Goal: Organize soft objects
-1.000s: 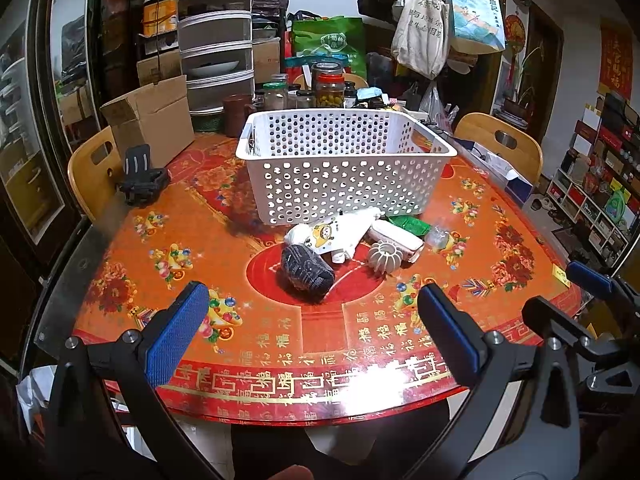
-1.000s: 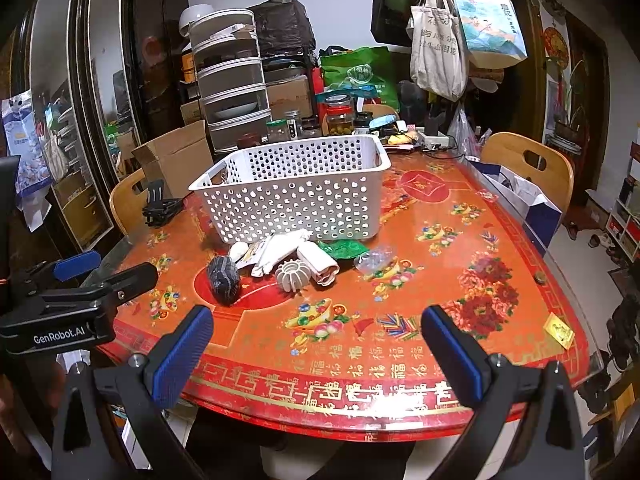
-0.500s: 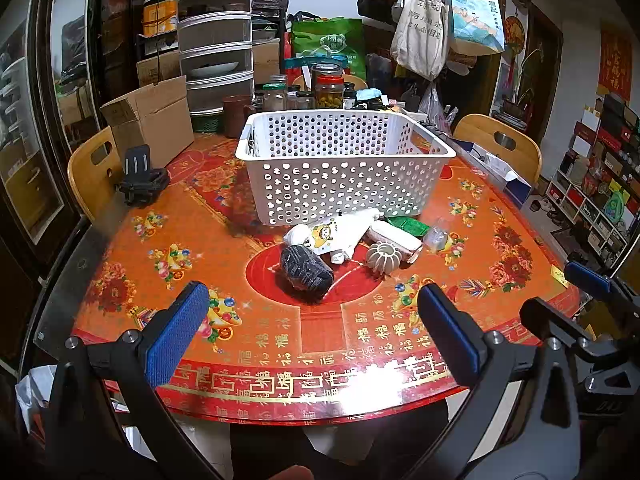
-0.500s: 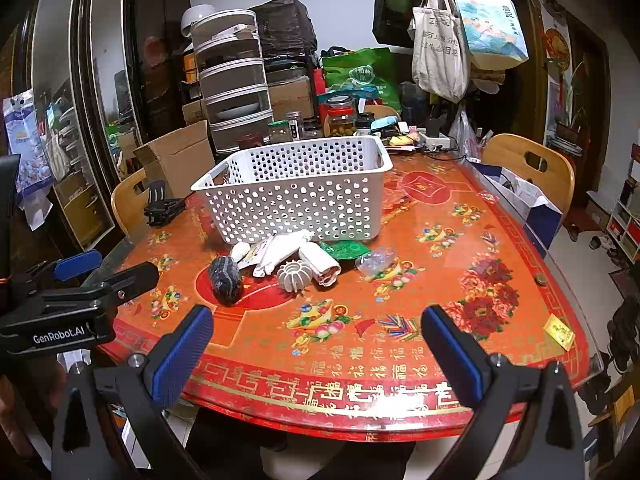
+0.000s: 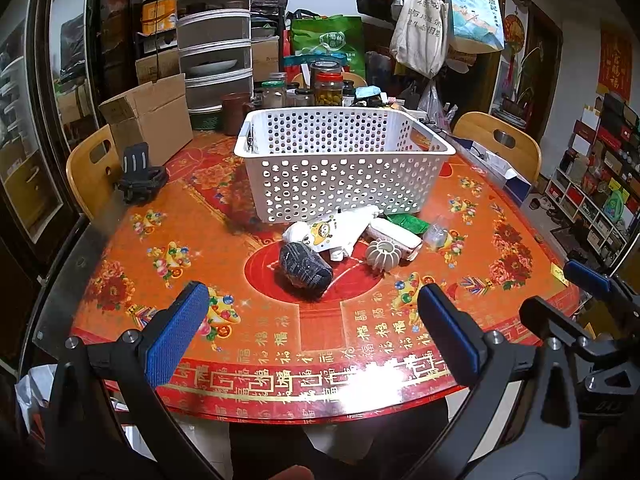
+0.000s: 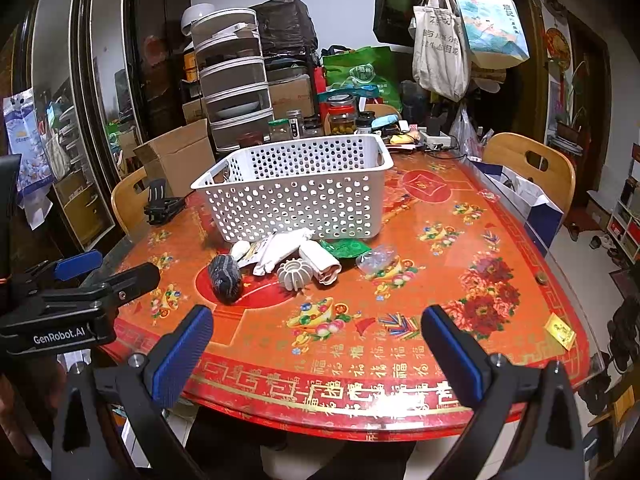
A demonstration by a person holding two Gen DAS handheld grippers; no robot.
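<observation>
Dark knitted sock ball (image 5: 305,266) lies well ahead of left gripper (image 5: 312,326) and right gripper (image 6: 316,344), both spread wide, empty.

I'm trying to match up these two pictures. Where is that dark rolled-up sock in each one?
Left wrist view: the dark rolled sock lies near the picture's middle, on the table's red circle, in front of the white basket.
Right wrist view: the same sock sits left of centre, leftmost in the pile.
Shared landmark: the white ribbed ball, to the sock's right in both.
</observation>
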